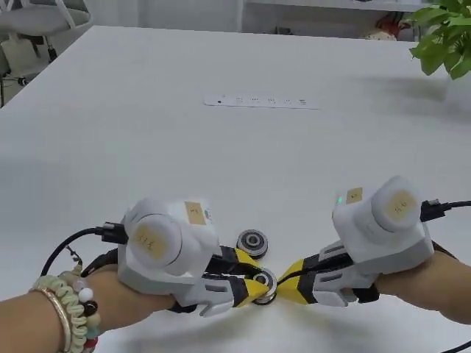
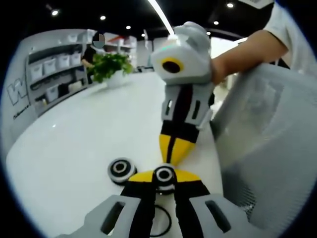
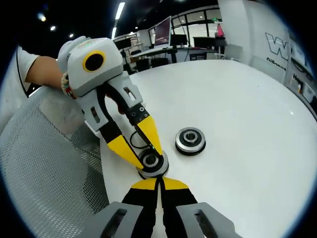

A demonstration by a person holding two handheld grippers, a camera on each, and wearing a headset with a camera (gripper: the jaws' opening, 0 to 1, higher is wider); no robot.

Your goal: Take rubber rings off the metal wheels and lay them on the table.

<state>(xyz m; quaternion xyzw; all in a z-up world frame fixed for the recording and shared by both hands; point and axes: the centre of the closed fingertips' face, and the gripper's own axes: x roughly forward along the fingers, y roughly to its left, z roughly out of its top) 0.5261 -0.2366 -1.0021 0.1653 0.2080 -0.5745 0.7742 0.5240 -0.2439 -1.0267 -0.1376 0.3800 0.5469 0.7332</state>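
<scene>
A metal wheel (image 1: 263, 283) sits near the table's front edge, held between the yellow fingertips of my left gripper (image 2: 164, 177), which is shut on it. My right gripper (image 3: 158, 184) comes from the opposite side with its jaws shut. Its yellow tips (image 2: 173, 148) touch the wheel's (image 3: 151, 162) rim, and I cannot tell whether they pinch anything. A second wheel (image 1: 252, 240) with a black outer ring lies free on the table just beyond; it is also visible as the wheel (image 3: 190, 140) right of the grippers. One loose black rubber ring (image 2: 161, 220) lies flat on the table under my left gripper's jaws.
The white table (image 1: 221, 154) stretches far ahead, with a flat white strip (image 1: 261, 101) at its middle. A green plant (image 1: 445, 37) stands at the far right corner. A mesh chair back (image 3: 44, 163) is close to the table's near edge.
</scene>
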